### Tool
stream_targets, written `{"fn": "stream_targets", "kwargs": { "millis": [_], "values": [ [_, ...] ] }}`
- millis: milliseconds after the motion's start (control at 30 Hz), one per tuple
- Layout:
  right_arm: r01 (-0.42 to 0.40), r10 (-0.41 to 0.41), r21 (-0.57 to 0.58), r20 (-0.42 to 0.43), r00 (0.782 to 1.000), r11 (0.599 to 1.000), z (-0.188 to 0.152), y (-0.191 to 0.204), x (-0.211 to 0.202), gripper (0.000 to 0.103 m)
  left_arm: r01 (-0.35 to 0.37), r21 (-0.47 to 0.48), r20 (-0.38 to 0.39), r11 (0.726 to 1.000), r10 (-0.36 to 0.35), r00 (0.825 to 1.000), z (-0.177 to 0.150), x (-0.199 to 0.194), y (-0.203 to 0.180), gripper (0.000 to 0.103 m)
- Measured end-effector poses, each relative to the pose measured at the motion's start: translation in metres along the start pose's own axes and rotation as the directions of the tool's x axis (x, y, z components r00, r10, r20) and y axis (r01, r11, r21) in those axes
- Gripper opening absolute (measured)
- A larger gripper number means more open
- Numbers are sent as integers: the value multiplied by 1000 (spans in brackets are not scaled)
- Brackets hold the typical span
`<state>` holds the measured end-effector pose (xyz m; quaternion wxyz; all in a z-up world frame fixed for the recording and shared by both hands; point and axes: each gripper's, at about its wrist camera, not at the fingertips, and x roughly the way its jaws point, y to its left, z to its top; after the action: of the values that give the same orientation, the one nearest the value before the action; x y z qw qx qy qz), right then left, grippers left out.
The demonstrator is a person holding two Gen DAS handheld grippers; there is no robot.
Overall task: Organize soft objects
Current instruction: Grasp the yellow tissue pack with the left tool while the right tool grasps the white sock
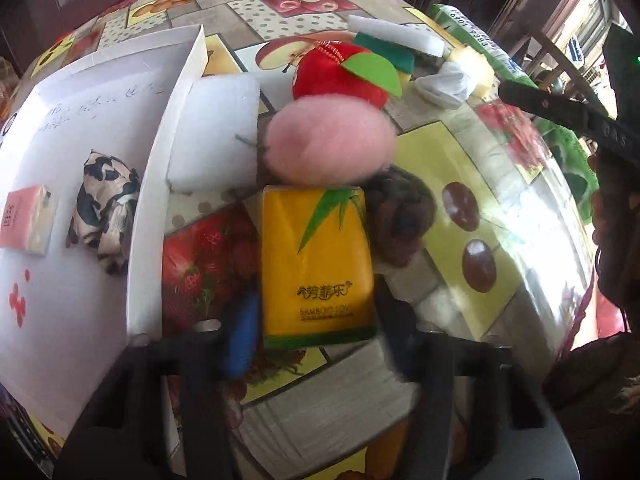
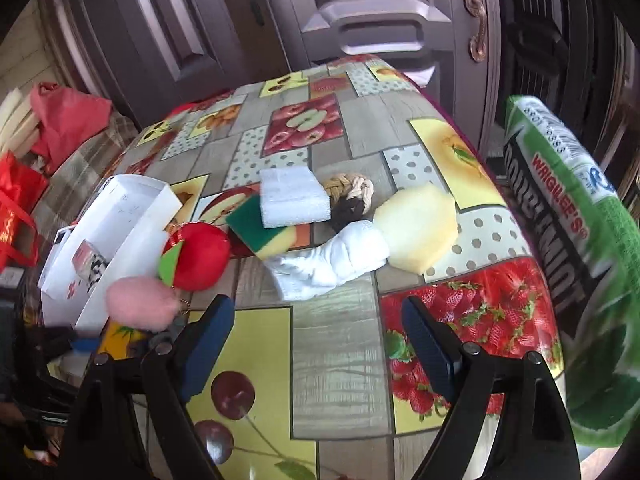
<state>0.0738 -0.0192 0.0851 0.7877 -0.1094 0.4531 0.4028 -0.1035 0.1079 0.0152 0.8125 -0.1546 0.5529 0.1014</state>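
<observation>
A yellow tissue pack stands between the fingers of my left gripper, which is shut on it just above the fruit-print tablecloth. Beyond the pack lie a pink pompom, a red plush apple and a brown fuzzy toy. The white box to the left holds a pink tissue pack and a cow-print cloth. My right gripper hangs open over the table with nothing between its fingers. Ahead of it lie a white sock and a yellow sponge.
A white foam block leans against the box's outer wall. Farther back are a white foam pad, a green-and-yellow scourer and a braided rope toy. A green Doublemint pillow stands at the table's right edge. Red bags lie off to the left.
</observation>
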Motion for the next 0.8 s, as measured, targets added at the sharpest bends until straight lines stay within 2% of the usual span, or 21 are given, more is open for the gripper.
{"fn": "stream_targets", "kwargs": {
  "millis": [167,400,433,467,500,567,667,800],
  "values": [
    [-21,29,89,-95,995,996,11,-9,36,86,-21,9,-2,1000,21,1000,-3,0,1,50],
    [59,-49,82,-120,992,995,26,9,73,85,-65,19,12,998,64,998,4,6,-1,50],
    [63,-55,65,-112,992,996,26,11,75,76,-63,18,16,998,63,998,3,5,-1,50],
    [58,-53,41,-107,993,997,25,13,75,52,-55,16,20,998,54,998,2,5,0,49],
    [46,-43,21,-108,993,999,24,12,73,41,-46,11,23,999,46,999,2,4,1,49],
    [16,-16,-1,-121,993,1000,21,12,70,37,-36,-4,33,999,36,999,1,1,3,48],
    [-29,32,23,-124,992,999,13,5,58,37,-26,-21,70,999,27,997,1,-10,1,48],
    [-74,77,51,-65,995,996,8,4,22,36,-15,-13,155,1000,17,988,4,-37,-4,48]
  ]
}}
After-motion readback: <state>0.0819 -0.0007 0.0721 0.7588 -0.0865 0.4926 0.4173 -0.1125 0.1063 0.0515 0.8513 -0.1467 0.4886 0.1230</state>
